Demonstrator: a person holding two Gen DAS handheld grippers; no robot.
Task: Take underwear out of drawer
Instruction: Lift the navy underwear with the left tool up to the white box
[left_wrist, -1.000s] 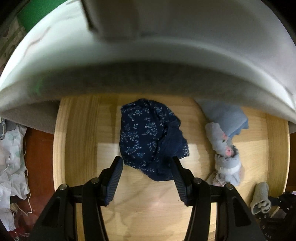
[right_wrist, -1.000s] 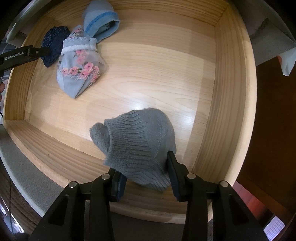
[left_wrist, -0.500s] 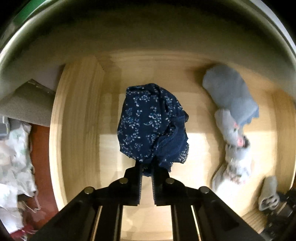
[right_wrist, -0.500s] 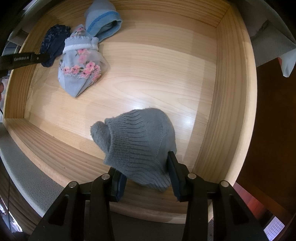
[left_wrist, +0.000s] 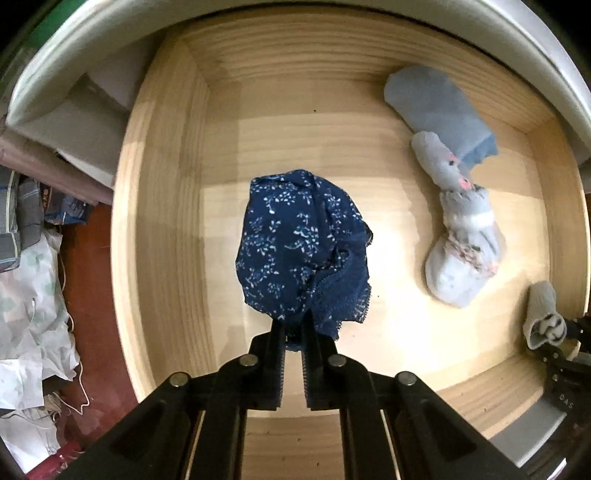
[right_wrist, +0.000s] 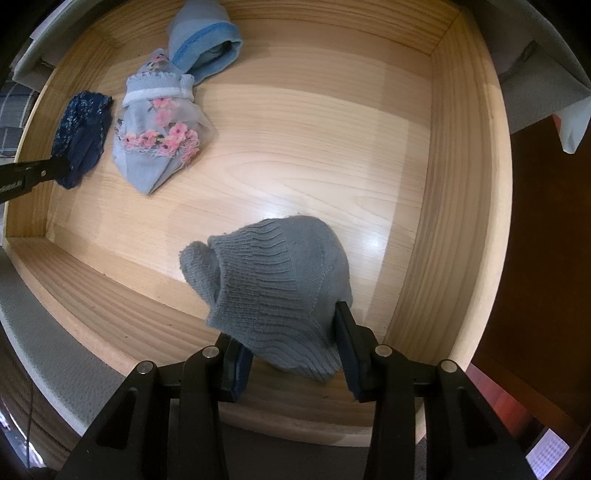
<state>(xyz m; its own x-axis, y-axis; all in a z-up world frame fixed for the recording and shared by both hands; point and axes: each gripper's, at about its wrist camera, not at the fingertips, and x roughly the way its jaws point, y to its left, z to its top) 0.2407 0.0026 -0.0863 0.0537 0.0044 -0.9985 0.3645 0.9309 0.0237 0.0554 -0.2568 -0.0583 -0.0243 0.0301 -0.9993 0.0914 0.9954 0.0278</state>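
Note:
An open wooden drawer (left_wrist: 162, 221) (right_wrist: 461, 184) lies below both grippers. My left gripper (left_wrist: 293, 328) is shut on the lace edge of the navy floral underwear (left_wrist: 299, 243), which bunches just ahead of the fingers over the left half of the drawer. The right wrist view shows that navy underwear (right_wrist: 83, 136) at the far left, with the left gripper (right_wrist: 55, 170) on it. My right gripper (right_wrist: 286, 325) is shut on a grey ribbed knit garment (right_wrist: 277, 273) near the front right corner of the drawer. That grey garment (left_wrist: 543, 314) also shows at the right edge of the left wrist view.
A pale blue piece with pink flowers (right_wrist: 159, 147) (left_wrist: 461, 251) and a light blue piece (right_wrist: 207, 48) (left_wrist: 436, 103) lie on the drawer floor towards the back. A heap of crumpled cloth (left_wrist: 29, 295) lies outside the drawer's left wall. A grey padded edge (right_wrist: 48, 332) runs along the drawer's front.
The left jaws have shut on the navy underwear's near edge, and the left gripper has since moved with it towards the drawer's front. The right gripper and its grey garment have not moved.

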